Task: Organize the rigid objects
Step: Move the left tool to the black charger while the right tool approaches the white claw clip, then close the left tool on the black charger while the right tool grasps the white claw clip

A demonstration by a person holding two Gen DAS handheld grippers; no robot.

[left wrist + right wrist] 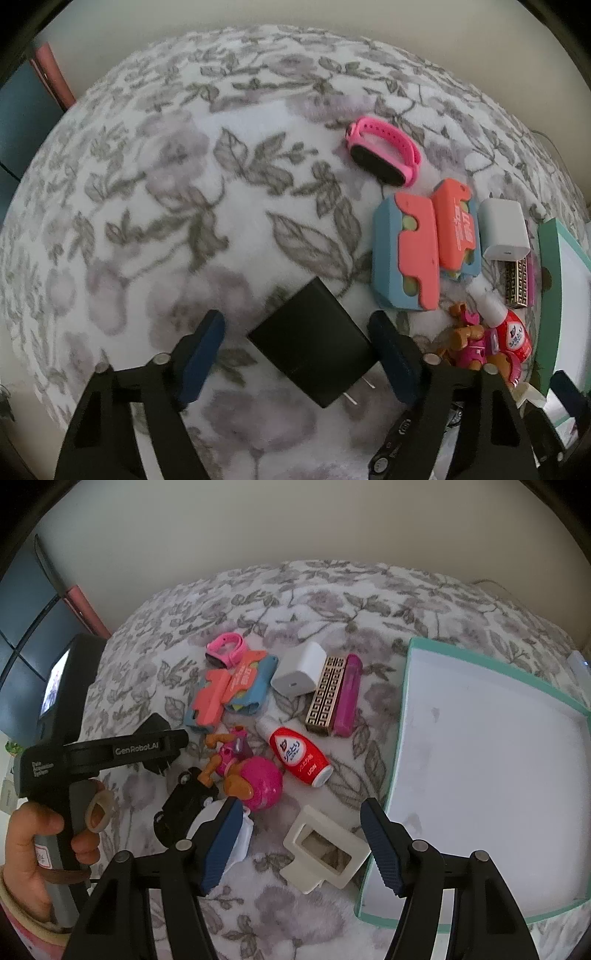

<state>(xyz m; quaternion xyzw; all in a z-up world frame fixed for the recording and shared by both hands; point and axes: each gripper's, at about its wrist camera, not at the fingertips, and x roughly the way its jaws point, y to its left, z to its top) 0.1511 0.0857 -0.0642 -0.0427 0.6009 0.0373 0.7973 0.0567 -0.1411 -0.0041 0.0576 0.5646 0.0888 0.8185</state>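
Note:
In the left wrist view a black charger plug [314, 343] lies on the floral blanket [184, 206], prongs toward the camera. My left gripper [295, 354] straddles it; its fingers [201, 358] stand just off the plug's left corner, so it is open. In the right wrist view a cream rectangular clip [325, 853] lies between the fingers [221, 845] of my right gripper [301, 845], with a gap on its left side. A teal-rimmed white tray [399, 738] sits just right of it.
A cluster lies mid-blanket: pink watch band [225, 651], coral and blue cases [229, 690], white charger cube [299, 675], gold patterned box [325, 698], magenta box [347, 698], red bottle [299, 757], pink toy figure [251, 775]. A hand [33, 838] holds the other gripper's handle at left.

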